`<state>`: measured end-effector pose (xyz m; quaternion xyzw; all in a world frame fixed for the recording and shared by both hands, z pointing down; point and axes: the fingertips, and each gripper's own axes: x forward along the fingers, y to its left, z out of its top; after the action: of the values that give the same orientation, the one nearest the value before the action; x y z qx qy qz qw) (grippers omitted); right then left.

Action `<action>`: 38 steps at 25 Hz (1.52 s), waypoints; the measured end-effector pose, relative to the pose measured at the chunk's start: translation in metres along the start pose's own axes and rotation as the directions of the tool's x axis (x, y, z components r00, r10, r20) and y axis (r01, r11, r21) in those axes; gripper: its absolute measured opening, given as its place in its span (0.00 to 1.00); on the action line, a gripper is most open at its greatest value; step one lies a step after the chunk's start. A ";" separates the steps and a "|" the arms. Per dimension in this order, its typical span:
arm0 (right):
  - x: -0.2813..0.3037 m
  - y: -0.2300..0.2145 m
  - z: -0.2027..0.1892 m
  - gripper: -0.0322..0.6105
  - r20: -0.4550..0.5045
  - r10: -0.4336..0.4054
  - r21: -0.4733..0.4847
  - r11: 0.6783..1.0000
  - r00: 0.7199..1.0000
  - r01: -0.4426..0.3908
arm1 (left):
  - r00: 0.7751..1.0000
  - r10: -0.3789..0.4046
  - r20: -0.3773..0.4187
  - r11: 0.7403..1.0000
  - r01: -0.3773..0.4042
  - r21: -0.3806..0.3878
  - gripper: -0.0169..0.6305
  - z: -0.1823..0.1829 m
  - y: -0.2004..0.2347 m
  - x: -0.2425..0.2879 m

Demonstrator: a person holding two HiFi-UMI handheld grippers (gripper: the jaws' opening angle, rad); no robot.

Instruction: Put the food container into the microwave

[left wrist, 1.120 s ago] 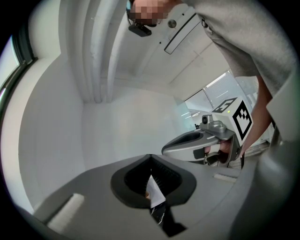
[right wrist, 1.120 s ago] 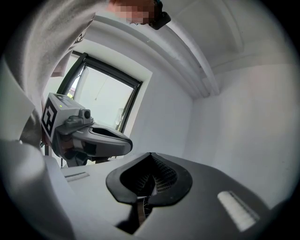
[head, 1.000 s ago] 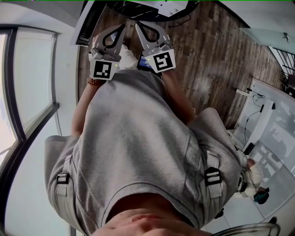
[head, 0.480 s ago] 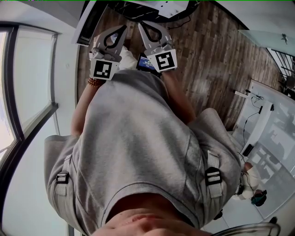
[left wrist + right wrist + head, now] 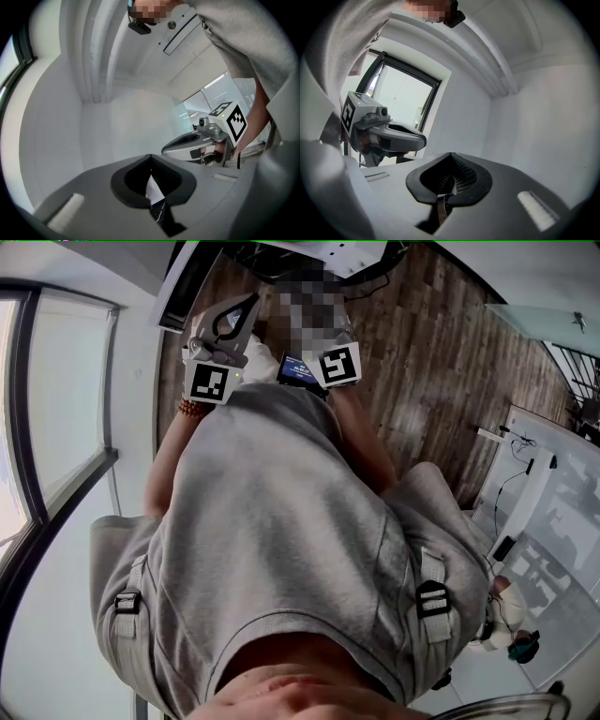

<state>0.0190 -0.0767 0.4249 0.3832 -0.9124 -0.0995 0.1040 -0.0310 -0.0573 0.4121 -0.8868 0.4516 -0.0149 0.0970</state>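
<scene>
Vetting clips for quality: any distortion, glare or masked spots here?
Head view: fisheye bends the window frame, and a mosaic patch sits near the top. Left gripper view: black rounded corners, soft even light. Right gripper view: the window glares white.

1. A dark wood-plank floor (image 5: 422, 362) spreads ahead and right of the left gripper (image 5: 251, 298).
2. A white unit (image 5: 328, 251) stands just beyond its tips, with a dark cable (image 5: 373, 277) beside the unit.
3. White furniture (image 5: 525, 474) stands far to the right.
</scene>
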 end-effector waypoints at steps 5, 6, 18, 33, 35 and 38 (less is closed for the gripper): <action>-0.001 -0.001 -0.002 0.07 -0.006 -0.004 0.007 1.000 1.000 0.004 | 1.000 0.000 -0.005 1.000 0.000 0.003 0.03 0.000 0.001 -0.002; -0.001 -0.001 -0.003 0.07 -0.007 -0.005 0.008 1.000 1.000 0.005 | 1.000 0.000 -0.005 1.000 0.000 0.004 0.03 0.000 0.001 -0.003; 0.002 -0.001 -0.001 0.07 0.022 -0.007 0.031 0.999 1.000 0.007 | 1.000 0.004 -0.007 1.000 -0.004 -0.003 0.03 -0.001 0.002 -0.007; 0.001 0.002 -0.006 0.07 0.032 -0.011 0.047 0.999 0.999 0.009 | 1.000 -0.001 -0.013 1.000 0.001 0.000 0.03 -0.004 0.000 -0.010; 0.001 0.001 -0.009 0.07 0.010 -0.008 0.041 0.999 1.000 0.008 | 1.000 0.001 -0.011 1.000 -0.001 -0.003 0.03 -0.004 0.001 -0.009; 0.002 0.001 -0.013 0.07 0.003 -0.006 0.036 0.999 1.000 0.005 | 1.000 0.002 -0.016 1.000 -0.002 -0.005 0.03 -0.005 0.002 -0.008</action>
<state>0.0203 -0.0788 0.4374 0.3873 -0.9131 -0.0840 0.0953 -0.0378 -0.0529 0.4175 -0.8864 0.4533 -0.0206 0.0911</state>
